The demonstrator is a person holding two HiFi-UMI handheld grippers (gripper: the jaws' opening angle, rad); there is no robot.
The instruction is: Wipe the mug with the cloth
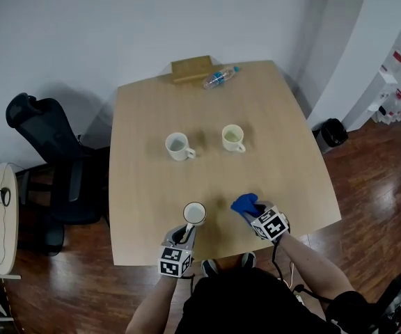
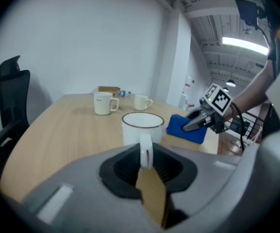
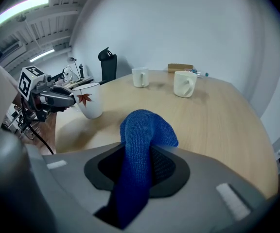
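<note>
Pale wooden table point(image 1: 145, 124) fills the head view, the white mug point(image 1: 194, 213) at its near edge and the blue cloth point(image 1: 245, 203) just right of the mug. In the left gripper view, the left gripper point(image 2: 145, 163) clamps the mug's handle point(image 2: 145, 151). In the right gripper view, the right gripper point(image 3: 136, 171) pinches the cloth, right of the mug.

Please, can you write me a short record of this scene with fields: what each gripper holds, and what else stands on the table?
left gripper: shut on the handle of the white mug
right gripper: shut on the blue cloth
mug and cloth: side by side, apart, near the front edge of the table
other mugs: two at mid-table, no gripper on them
far edge: plastic bottle lying down, brown box
</note>
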